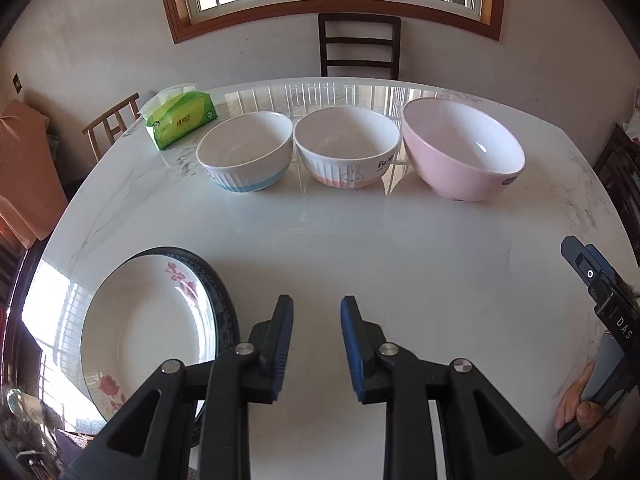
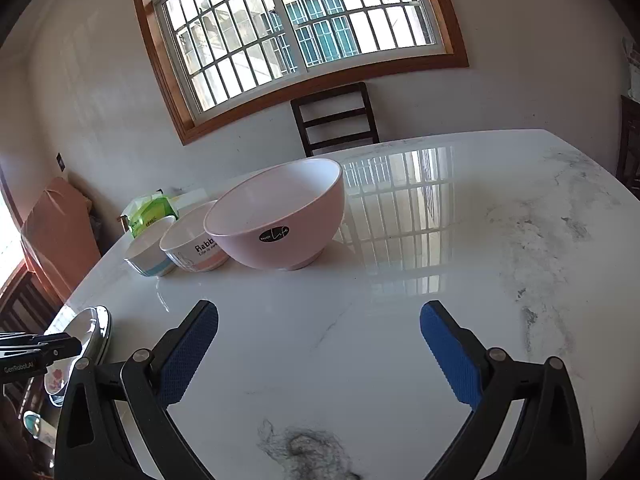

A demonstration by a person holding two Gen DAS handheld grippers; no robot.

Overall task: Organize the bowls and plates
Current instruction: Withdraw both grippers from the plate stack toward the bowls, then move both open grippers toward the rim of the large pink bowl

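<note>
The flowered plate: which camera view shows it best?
The left wrist view: the flowered plate shows its face and pink flowers, lying on a dark-rimmed plate. The right wrist view shows only its edge, low at left.

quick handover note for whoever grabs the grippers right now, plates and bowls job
Left gripper: jaws a narrow gap apart, nothing between them, above the table beside the plates.
Right gripper: jaws wide apart, nothing between them, over bare table in front of the pink bowl.
Things: the rose-patterned plate lies on a dark-rimmed plate at the near left edge. Blue-banded bowl, rabbit bowl and pink bowl stand in a row at the far side, each apart. Green tissue pack behind them.
Done: plates stacked.
Left: bowls not nested yet, probably next.
</note>
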